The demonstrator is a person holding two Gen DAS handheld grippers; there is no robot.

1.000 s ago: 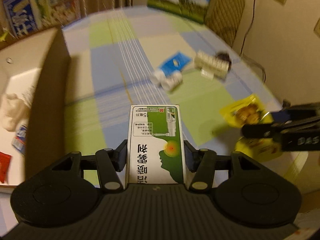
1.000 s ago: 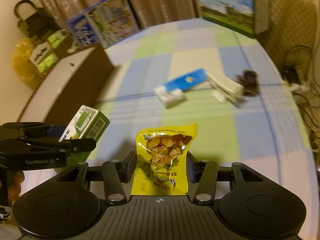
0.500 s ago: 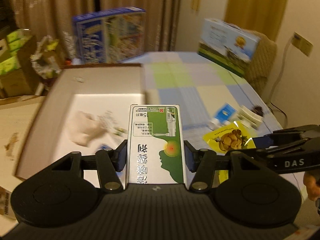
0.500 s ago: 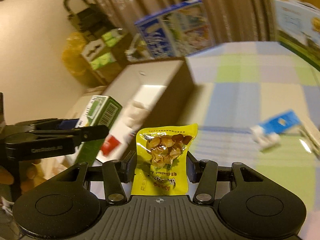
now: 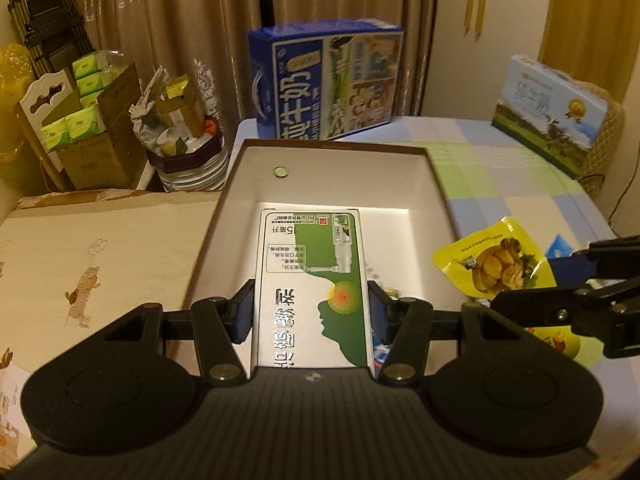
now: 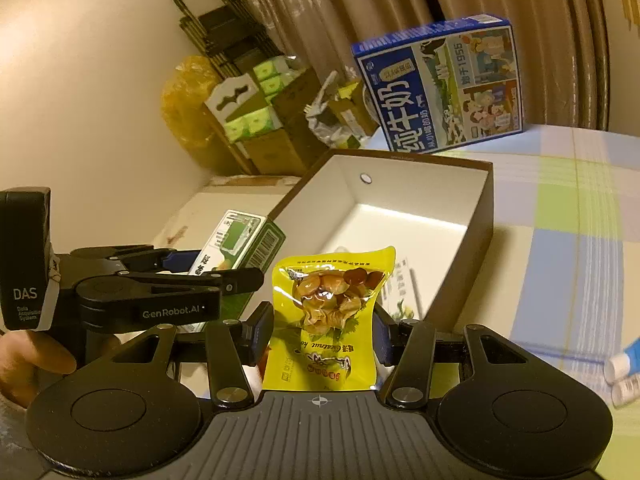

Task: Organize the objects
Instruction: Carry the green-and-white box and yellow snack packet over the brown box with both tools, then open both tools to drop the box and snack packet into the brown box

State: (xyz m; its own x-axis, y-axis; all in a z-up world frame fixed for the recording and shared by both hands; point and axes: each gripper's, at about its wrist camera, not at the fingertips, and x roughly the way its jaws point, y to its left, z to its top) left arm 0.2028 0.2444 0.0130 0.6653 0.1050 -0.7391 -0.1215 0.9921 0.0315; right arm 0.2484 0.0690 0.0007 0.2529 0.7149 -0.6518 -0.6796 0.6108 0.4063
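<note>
1. Left wrist view: left gripper (image 5: 311, 306) fingers (image 5: 243, 312) pressed against both long sides of green-and-white medicine box (image 5: 312, 284), held flat above open brown storage box (image 5: 436, 184).
2. Right wrist view: right gripper (image 6: 323, 328) fingers (image 6: 260, 330) closed narrow on yellow chestnut pouch (image 6: 330, 312), upright, just at near edge of storage box (image 6: 476, 216); left gripper (image 6: 236, 280) with medicine box (image 6: 240, 240) just to the left.
3. Inside storage box: white walls, a few small items on the floor, hard to tell apart.
4. Beneath: checked tablecloth (image 6: 568, 240) in blue, green and cream on tabletop; small white bottles (image 6: 622, 376) at right edge.
5. Behind: blue milk carton case (image 5: 324, 80), curtains (image 5: 168, 32), stacked tissue packs (image 5: 80, 100).
</note>
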